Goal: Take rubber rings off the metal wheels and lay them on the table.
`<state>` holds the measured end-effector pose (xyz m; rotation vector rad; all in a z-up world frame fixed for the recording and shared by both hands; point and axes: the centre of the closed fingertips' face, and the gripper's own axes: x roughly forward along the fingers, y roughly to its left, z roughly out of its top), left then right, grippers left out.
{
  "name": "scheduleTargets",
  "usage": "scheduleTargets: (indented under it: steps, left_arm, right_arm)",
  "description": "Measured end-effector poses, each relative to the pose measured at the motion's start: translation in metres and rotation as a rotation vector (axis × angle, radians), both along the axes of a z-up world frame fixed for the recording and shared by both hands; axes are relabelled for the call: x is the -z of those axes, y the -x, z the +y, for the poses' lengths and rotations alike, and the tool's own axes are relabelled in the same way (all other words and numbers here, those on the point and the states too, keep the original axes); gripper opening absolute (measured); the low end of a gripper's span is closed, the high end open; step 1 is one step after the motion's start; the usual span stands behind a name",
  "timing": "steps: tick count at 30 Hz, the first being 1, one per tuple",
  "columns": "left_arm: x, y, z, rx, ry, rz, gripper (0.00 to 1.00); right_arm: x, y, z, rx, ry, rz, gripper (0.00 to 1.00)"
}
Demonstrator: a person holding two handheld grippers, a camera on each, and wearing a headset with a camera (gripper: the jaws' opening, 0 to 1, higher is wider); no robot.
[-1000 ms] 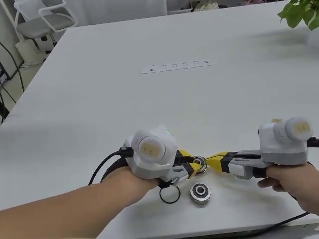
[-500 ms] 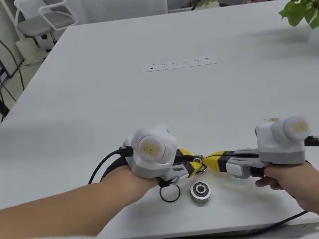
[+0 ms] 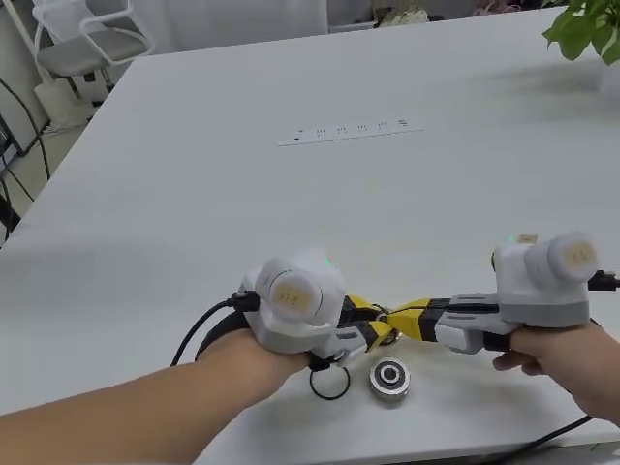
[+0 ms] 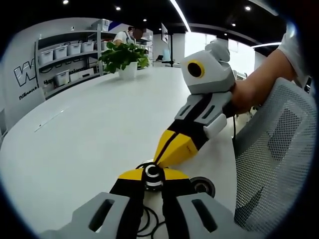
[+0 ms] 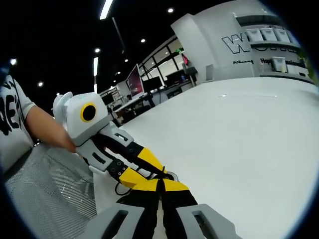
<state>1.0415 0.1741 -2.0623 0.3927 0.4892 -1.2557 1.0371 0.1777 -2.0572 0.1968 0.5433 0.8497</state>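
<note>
Near the front edge of the table (image 3: 291,213), in the head view, the left gripper (image 3: 376,327) and right gripper (image 3: 399,320) meet tip to tip just above the surface. Between them sits a wheel (image 3: 387,333), mostly hidden by yellow jaws. A second ago that wheel showed in a small gap between the two sets of tips. Now the right tips have closed in over it and the gap is gone, so I judge the pull on its ring is about to start. A second wheel (image 3: 389,377) lies flat just in front, with a loose ring (image 3: 329,382) beside it, so at least one ring is already off. A power strip (image 3: 351,131) lies well up the table, its markings too small to read.

From the left gripper view, its own jaws are clamped narrow on the wheel (image 4: 152,172). The right gripper's pointed tips (image 4: 160,155) touch the wheel's far rim. The second wheel (image 4: 202,185) rests on the table just beyond. On the wall, large lettering (image 4: 22,74) begins with "W"; the smaller line under it is illegible.

From the right gripper view, its jaws are drawn almost together, tips against the left gripper's (image 5: 142,172). A sliver of the wheel (image 5: 172,176) peeks out past them. I judge they nip the ring, though the ring itself is hidden. Wall lettering (image 5: 244,42) again starts with "W", the rest unclear.
</note>
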Motion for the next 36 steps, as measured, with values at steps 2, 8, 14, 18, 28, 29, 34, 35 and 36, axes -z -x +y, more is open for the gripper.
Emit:
scheduleTargets:
  steps: [2,8,14,18,28,29,34,35,36]
  left_arm:
    - [0.000,0.000,0.000,0.002,0.005,0.000,0.07]
    - [-0.001,0.000,0.000,-0.004,0.021,0.015,0.08]
    - [-0.001,0.003,0.000,0.015,0.017,0.026,0.11]
    - [-0.001,0.004,0.000,0.026,0.000,0.010,0.12]
    - [-0.005,0.002,0.008,0.029,-0.013,-0.002,0.14]
    - [-0.007,0.002,0.007,0.028,-0.007,-0.003,0.15]
    - [-0.016,0.003,0.007,0.014,0.028,0.003,0.21]
    - [-0.017,0.003,0.008,0.015,0.029,0.004,0.24]
    - [-0.016,0.004,0.008,0.018,0.027,0.005,0.25]
  right_arm:
    - [0.001,-0.001,-0.001,0.000,0.009,-0.005,0.00]
    - [0.000,0.000,0.000,-0.005,0.030,-0.015,0.00]
    - [-0.001,0.001,0.000,-0.001,0.034,-0.017,0.00]
    - [-0.001,0.001,-0.002,-0.001,0.034,-0.015,0.00]
    - [-0.001,-0.001,-0.006,0.011,0.032,-0.017,0.00]
    - [-0.001,0.000,-0.006,0.010,0.033,-0.018,0.00]
    - [-0.003,0.000,-0.006,0.014,0.030,-0.022,0.00]
    - [-0.004,0.001,-0.007,0.017,0.030,-0.023,0.00]
    - [-0.004,0.001,-0.007,0.019,0.029,-0.023,0.00]
